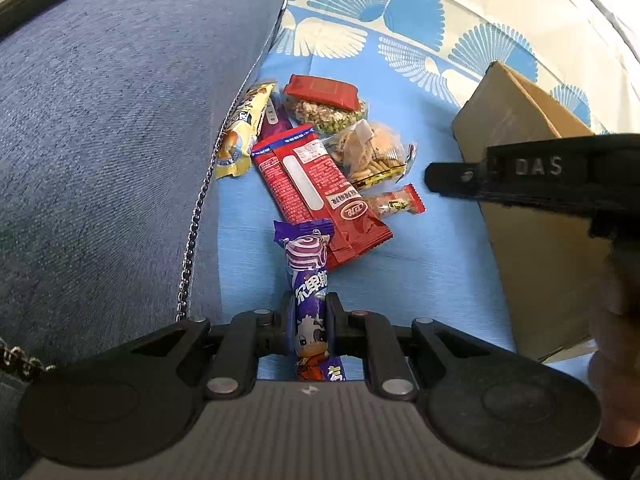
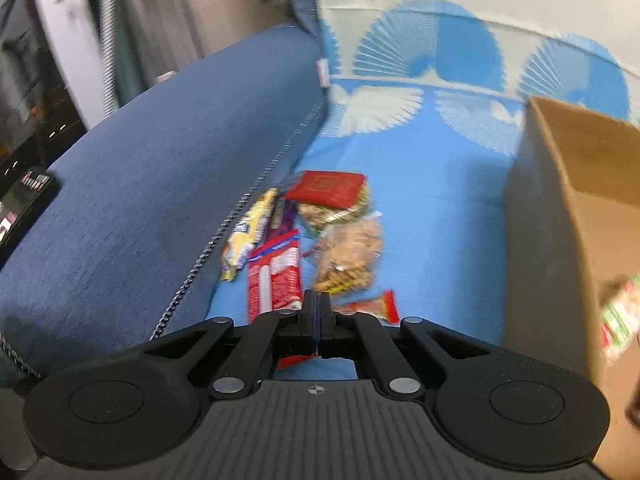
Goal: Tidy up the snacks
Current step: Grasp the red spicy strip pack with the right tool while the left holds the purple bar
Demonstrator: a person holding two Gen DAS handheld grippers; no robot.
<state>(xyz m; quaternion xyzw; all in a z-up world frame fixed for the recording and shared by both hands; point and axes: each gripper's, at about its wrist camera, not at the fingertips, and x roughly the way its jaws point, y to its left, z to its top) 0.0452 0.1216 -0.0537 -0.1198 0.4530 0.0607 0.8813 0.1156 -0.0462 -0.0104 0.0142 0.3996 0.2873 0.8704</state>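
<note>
My left gripper (image 1: pixel 307 316) is shut on a purple milk-candy bar (image 1: pixel 306 272) and holds it upright over the blue cloth. Ahead lies a pile of snacks: a long red wafer pack (image 1: pixel 316 192), a yellow cake pack (image 1: pixel 242 132), a red-topped nut bar (image 1: pixel 322 100), a clear cracker bag (image 1: pixel 370 152) and a small red candy (image 1: pixel 396 202). My right gripper (image 2: pixel 317 312) is shut and empty, above the same pile, with the red wafer pack (image 2: pixel 274 280) just ahead; it shows in the left wrist view (image 1: pixel 520 174) at the right. A cardboard box (image 2: pixel 568 216) stands right.
A blue cushion (image 1: pixel 112 140) with a metal chain (image 1: pixel 194 232) along its seam borders the pile on the left. The patterned blue cloth (image 1: pixel 420 280) covers the surface. A green and red pack (image 2: pixel 618 316) lies inside the box. A dark device (image 2: pixel 24 200) sits on the cushion's far left.
</note>
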